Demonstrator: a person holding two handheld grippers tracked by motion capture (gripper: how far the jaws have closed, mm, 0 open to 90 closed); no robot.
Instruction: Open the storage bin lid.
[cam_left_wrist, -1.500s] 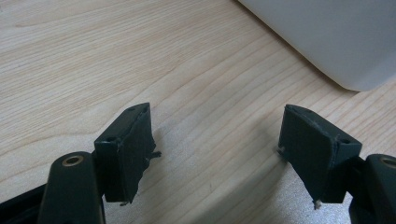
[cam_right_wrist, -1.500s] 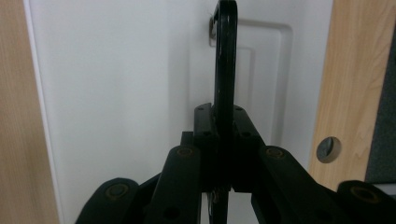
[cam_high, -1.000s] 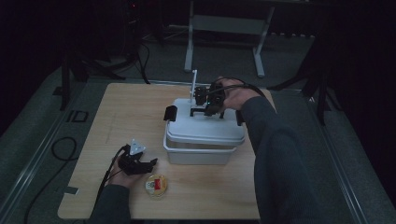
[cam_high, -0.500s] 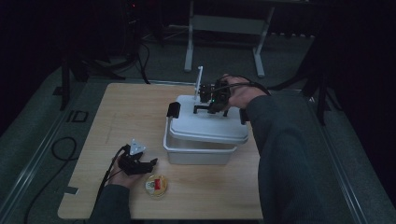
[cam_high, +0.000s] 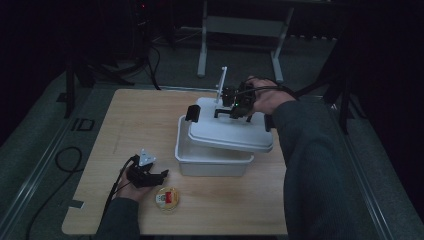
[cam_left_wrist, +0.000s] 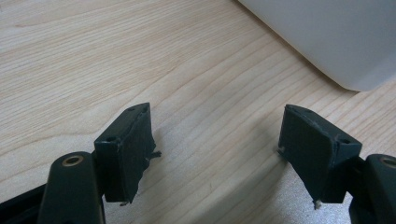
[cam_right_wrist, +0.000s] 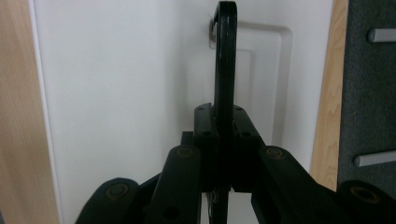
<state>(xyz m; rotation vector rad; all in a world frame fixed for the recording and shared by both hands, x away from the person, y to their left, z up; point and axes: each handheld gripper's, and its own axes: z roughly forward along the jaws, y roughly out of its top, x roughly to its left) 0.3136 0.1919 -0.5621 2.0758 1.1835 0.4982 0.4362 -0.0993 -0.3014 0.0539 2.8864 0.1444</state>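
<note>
From the high view, the right gripper (cam_high: 239, 100) has the white lid (cam_high: 227, 129) by its black handle (cam_high: 222, 111) and the lid sits tilted over the white bin (cam_high: 212, 159), so the person would probably do best lifting it level and slowly so it doesn't swing or catch the rim. The left gripper view shows the left gripper (cam_left_wrist: 217, 149) with jaws wide apart, holding nothing, resting low over the wooden table (cam_left_wrist: 93, 60) near the bin's corner. In the right gripper view the jaws are clamped tight on the handle (cam_right_wrist: 225, 70), lid right below.
</note>
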